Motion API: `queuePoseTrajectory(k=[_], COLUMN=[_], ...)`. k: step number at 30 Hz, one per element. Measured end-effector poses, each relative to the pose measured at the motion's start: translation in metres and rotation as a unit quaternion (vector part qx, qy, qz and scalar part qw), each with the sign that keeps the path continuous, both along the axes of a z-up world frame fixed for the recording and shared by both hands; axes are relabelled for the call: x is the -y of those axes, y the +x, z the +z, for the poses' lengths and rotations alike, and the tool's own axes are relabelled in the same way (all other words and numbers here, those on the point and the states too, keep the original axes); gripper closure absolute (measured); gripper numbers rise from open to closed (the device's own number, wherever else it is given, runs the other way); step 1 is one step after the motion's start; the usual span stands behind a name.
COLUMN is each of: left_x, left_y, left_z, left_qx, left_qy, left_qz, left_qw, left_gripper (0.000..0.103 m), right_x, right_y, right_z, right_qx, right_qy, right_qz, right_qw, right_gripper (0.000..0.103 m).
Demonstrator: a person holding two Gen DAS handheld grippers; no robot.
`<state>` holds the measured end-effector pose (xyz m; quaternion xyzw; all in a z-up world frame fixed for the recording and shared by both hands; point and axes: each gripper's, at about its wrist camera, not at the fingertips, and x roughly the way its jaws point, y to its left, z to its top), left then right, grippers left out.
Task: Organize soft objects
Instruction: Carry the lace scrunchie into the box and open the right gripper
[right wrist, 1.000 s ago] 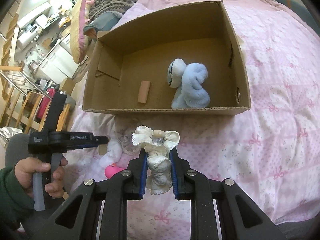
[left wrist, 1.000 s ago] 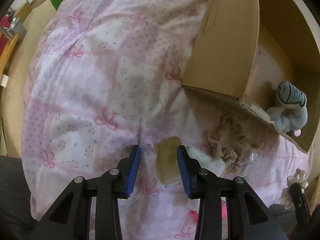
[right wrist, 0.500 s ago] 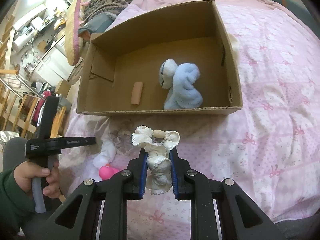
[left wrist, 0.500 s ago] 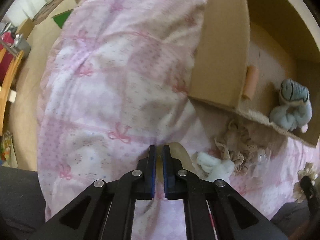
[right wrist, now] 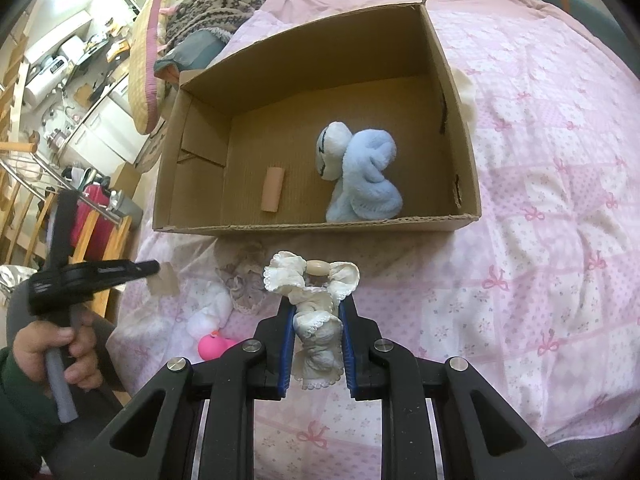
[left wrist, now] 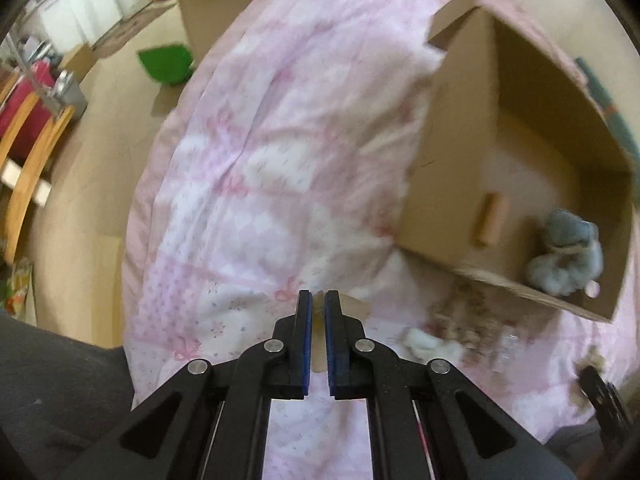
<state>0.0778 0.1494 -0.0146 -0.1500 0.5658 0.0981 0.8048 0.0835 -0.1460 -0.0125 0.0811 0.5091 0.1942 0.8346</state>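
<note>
Left claw [left wrist: 316,308] clamped on tan pad [right wrist: 164,283], left of box [right wrist: 320,227]. Right claw [right wrist: 316,320] gripping frilly sock [right wrist: 316,300], just before box's near wall; right nearer.

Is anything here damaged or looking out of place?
The cardboard box is worn: its near edge is ragged, and its right wall has small tears. Otherwise nothing stands out.

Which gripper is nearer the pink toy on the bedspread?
Right. The right gripper sits just beside the pink toy, holding a lace scrunchie. The left gripper is farther off, past the white plush.
</note>
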Motion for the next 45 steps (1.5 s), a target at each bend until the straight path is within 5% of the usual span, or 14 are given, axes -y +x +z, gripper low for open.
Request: queuePoseTrajectory(k=[10, 18, 23, 27, 35, 45], left_x=[0.025, 0.035, 0.048, 0.057, 0.072, 0.076], left_y=[-0.041, -0.005, 0.025, 0.042, 0.059, 0.059], left_z=[0.063, 0.103, 0.115, 0.109, 0.051, 0.033], left_qx=[0.103, 0.158, 0.187, 0.2, 0.169, 0.16], left_qy=[0.025, 0.022, -0.017, -0.033, -0.015, 0.007], left_qz=[-0.073, -0.094, -0.125, -0.137, -0.152, -0.148], left_qw=[0.9916, 0.9827, 0.9743, 0.9696, 0.9738, 0.9759], left_gripper=[0.097, 0.097, 0.097, 0.097, 0.097, 0.097], right_x=[0.003, -0.004, -0.01, -0.016, -0.023, -0.027], right_y=[-0.002, 0.018, 0.042, 0.061, 0.081, 0.085], right_z=[0.02, 0.07, 0.085, 0.085, 0.049, 0.021], right_qx=[0.026, 0.086, 0.114, 0.126, 0.102, 0.08], right_qy=[0.012, 0.022, 0.039, 0.039, 0.041, 0.033], right_qz=[-0.001, 0.011, 0.027, 0.029, 0.031, 0.032], right_qw=[1.0, 0.996, 0.992, 0.991, 0.993, 0.996], right_gripper=[0.081, 0.081, 0.081, 0.081, 0.081, 0.081])
